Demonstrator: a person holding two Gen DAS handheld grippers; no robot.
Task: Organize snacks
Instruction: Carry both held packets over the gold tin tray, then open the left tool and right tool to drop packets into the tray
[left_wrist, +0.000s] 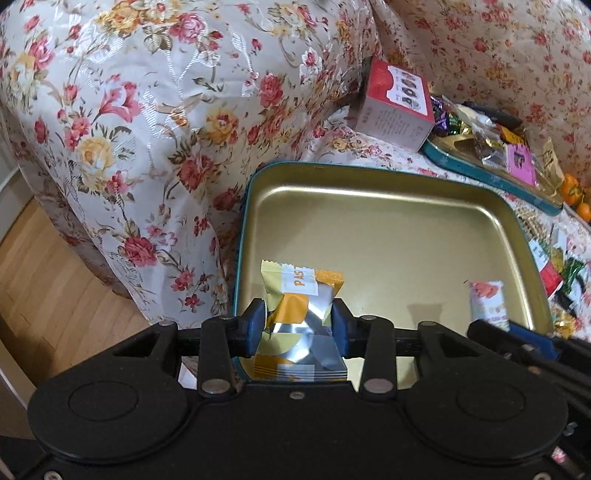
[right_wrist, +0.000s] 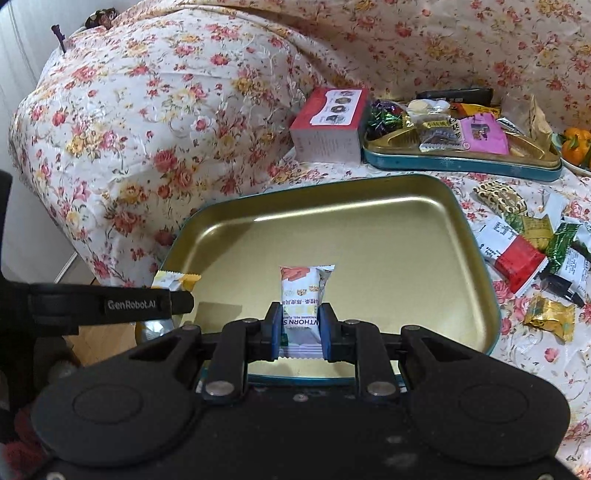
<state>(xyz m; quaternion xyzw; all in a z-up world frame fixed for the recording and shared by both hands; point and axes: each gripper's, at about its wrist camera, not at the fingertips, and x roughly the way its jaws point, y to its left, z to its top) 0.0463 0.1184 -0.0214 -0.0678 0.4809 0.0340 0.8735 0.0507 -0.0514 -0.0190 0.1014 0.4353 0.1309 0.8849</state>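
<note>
The left gripper (left_wrist: 299, 325) pinches a yellow pastry packet (left_wrist: 301, 295) over the gold tin tray (left_wrist: 388, 229) at its 7 o'clock edge. The right gripper (right_wrist: 298, 325) clamps a white hawthorn snack (right_wrist: 304, 291) near 6 o'clock. Likely the placing step: next, lower and release both inside. Loose snacks (right_wrist: 528, 251) wait at 3 o'clock.

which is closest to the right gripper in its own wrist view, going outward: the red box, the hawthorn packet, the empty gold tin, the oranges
1. hawthorn packet: clamped between the right gripper fingers.
2. empty gold tin: directly below and ahead of the gripper.
3. red box: past the tin's far edge, slightly left of the filled tray.
4. oranges: far right edge of the view, beyond the filled tray.
</note>
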